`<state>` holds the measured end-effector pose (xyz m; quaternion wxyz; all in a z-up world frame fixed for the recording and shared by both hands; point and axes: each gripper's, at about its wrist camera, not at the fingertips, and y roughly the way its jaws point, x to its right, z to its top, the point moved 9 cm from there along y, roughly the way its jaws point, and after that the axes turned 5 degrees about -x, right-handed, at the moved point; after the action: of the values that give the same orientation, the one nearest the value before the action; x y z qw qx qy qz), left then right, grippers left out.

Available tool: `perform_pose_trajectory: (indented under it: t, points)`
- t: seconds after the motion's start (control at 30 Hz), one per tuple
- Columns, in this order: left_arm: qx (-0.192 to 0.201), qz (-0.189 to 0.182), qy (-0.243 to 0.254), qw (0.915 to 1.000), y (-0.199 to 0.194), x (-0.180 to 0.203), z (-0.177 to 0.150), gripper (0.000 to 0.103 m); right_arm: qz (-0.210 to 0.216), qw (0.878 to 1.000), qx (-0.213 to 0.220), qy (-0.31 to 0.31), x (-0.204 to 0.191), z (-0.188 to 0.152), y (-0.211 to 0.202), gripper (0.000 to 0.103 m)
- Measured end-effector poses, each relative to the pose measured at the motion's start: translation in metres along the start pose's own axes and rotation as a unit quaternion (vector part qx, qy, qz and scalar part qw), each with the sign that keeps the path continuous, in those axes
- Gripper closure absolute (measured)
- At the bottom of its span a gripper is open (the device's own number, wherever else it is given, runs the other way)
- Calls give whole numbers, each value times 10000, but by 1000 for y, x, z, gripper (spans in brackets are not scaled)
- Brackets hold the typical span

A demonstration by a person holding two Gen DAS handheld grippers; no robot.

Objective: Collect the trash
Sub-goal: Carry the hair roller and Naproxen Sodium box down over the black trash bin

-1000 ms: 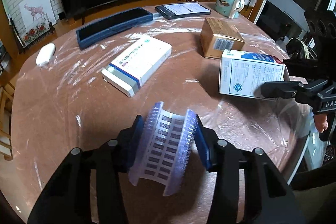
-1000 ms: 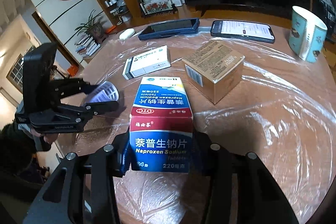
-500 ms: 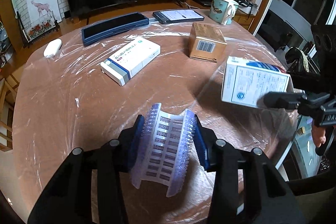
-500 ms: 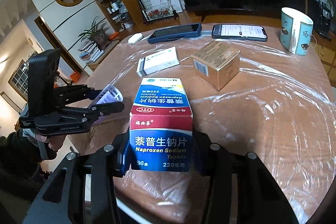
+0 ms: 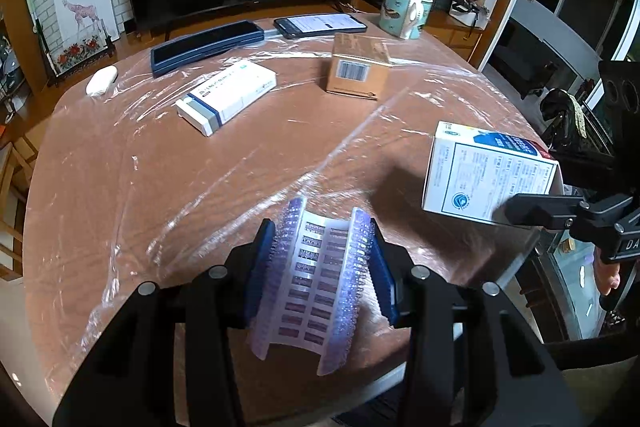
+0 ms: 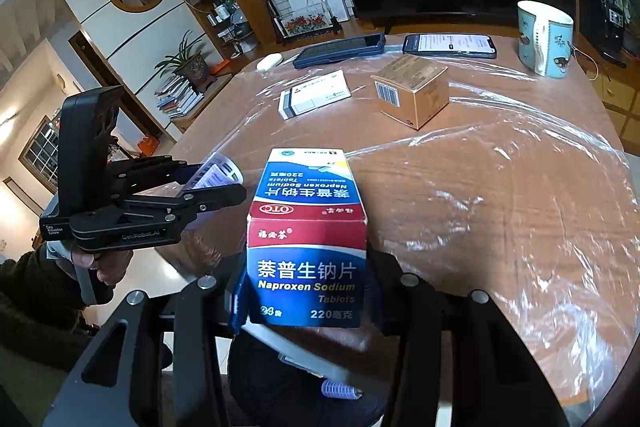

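Left gripper [image 5: 322, 267] is clamped on an empty pill sheet [image 5: 316, 287], bowed into an arch between the blue pads, long axis running along the fingers. Right gripper [image 6: 306, 291] is clenched on a blue-and-red medicine box [image 6: 306, 247], upright, printed front facing the camera. Both loads hang over the near rim of the round table [image 5: 180, 187], clear of its plastic-covered top.

Below the right gripper, off the table edge: a dark opening, apparently a bin or bag [image 6: 280, 387], with something white and a purple-edged scrap inside. Hard to make out its rim. Judgement: that is the drop point, and it lies straight under and slightly behind the medicine box, so the right hand is nearer; the left gripper sits off to its left, just outside the rim, and would need to swing inward.

Still on the table, well apart from both tools: white box [image 5: 226, 97] lying flat, long axis slanting toward the far right; brown carton [image 5: 358, 71] beyond it. Likely next pickups. Two phones [image 5: 208, 43], a white earbud case [image 5: 102, 79] and a mug [image 5: 404, 11] line the far side; probably not trash.

Open room: wide bare tabletop between grippers and boxes. Tight spot is the table edge itself, between the held items and the dark opening.
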<state>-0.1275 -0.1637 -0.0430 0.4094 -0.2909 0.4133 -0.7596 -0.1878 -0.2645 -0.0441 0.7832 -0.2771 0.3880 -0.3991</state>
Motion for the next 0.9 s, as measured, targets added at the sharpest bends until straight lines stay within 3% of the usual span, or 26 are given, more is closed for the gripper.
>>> perform_pose_trajectory:
  t: [0.9]
  points:
    - [-117,-218,323,9992,-28,56,-51,57,156,9993,-182,-283,-25,-64,-38,58]
